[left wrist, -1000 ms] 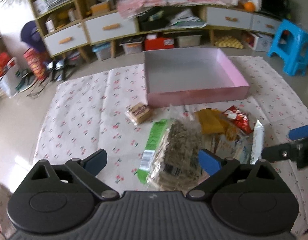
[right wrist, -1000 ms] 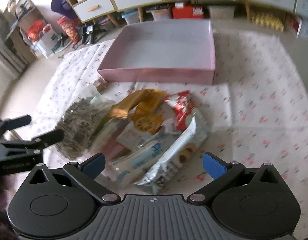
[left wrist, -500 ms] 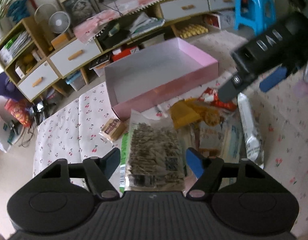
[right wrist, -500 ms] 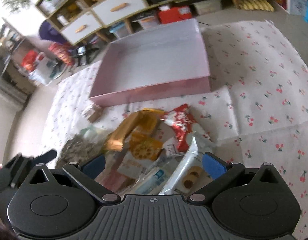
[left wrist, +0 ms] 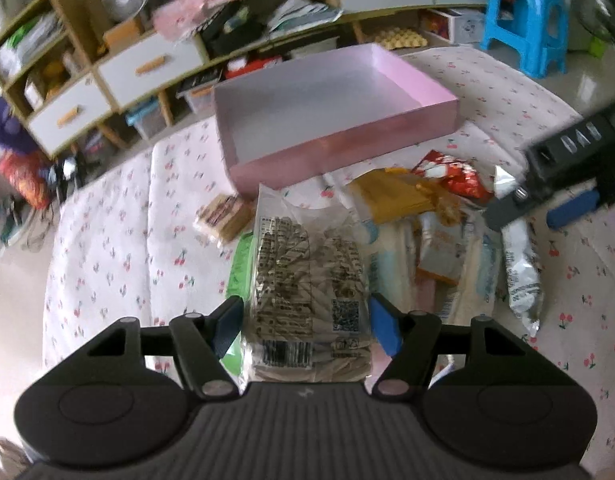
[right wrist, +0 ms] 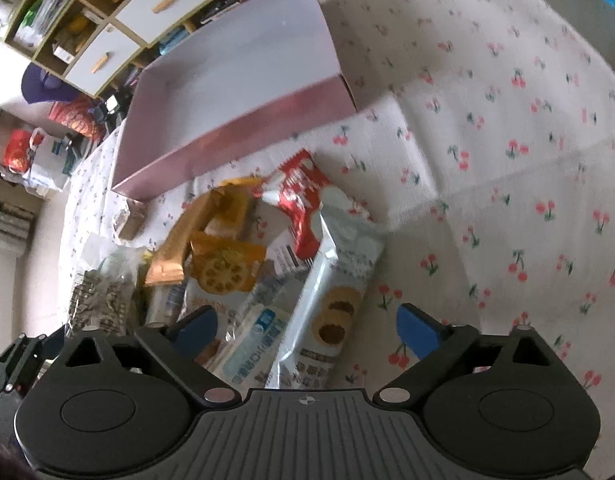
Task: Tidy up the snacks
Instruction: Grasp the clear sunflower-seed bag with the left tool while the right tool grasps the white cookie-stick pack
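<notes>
My left gripper (left wrist: pixel 305 326) is shut on a clear bag of sunflower seeds (left wrist: pixel 307 280), its blue pads against both sides of the bag. A pile of snack packets (left wrist: pixel 431 224) lies behind it in front of an empty pink box (left wrist: pixel 339 148). My right gripper (right wrist: pixel 307 326) is open above a pale blue cookie packet (right wrist: pixel 339 292) and other packets; it also shows in the left wrist view (left wrist: pixel 555 196). The red packet (right wrist: pixel 303 196) and the orange packets (right wrist: pixel 223 264) lie beyond. The pink box (right wrist: pixel 235 136) is farther back.
A cherry-print cloth (left wrist: pixel 119 248) covers the floor under everything. A small brown biscuit pack (left wrist: pixel 225 216) lies left of the pile, with a green packet (left wrist: pixel 239 264) under the seed bag. Shelves with drawers (left wrist: pixel 147 64) and a blue stool (left wrist: pixel 527 24) stand behind.
My left gripper has closed in from wide open onto the seed bag. My right gripper has come lower and nearer over the cookie packet and stays open.
</notes>
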Tool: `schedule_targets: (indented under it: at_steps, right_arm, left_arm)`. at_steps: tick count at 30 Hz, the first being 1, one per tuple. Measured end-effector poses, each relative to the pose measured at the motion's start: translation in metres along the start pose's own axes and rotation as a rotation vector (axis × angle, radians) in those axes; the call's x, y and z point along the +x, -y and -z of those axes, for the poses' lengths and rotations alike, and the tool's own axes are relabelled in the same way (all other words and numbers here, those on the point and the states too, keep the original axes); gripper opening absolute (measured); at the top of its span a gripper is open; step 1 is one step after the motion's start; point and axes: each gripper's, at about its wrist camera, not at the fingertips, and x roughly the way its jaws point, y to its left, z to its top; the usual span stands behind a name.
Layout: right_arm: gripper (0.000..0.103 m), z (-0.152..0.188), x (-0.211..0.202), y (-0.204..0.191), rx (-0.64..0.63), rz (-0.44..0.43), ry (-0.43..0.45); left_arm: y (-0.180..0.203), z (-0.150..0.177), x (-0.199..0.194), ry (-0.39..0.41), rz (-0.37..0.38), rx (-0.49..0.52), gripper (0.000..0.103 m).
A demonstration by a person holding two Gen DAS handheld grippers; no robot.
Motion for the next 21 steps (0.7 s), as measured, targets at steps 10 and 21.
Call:
schedule_targets:
  at_steps: [10, 21]
  right_arm:
    - [0.043, 0.017, 0.008, 0.018, 0.122, -0.081, -0.013]
    - [0.03, 0.017, -0.002, 0.019, 0.122, -0.065, 0.048]
  left_arm:
    - [-0.011, 0.003, 0.006, -0.012, -0.005, -0.081, 0.065]
    - [-0.017, 0.005, 0.02, -0.044, -0.083, -0.09, 0.066]
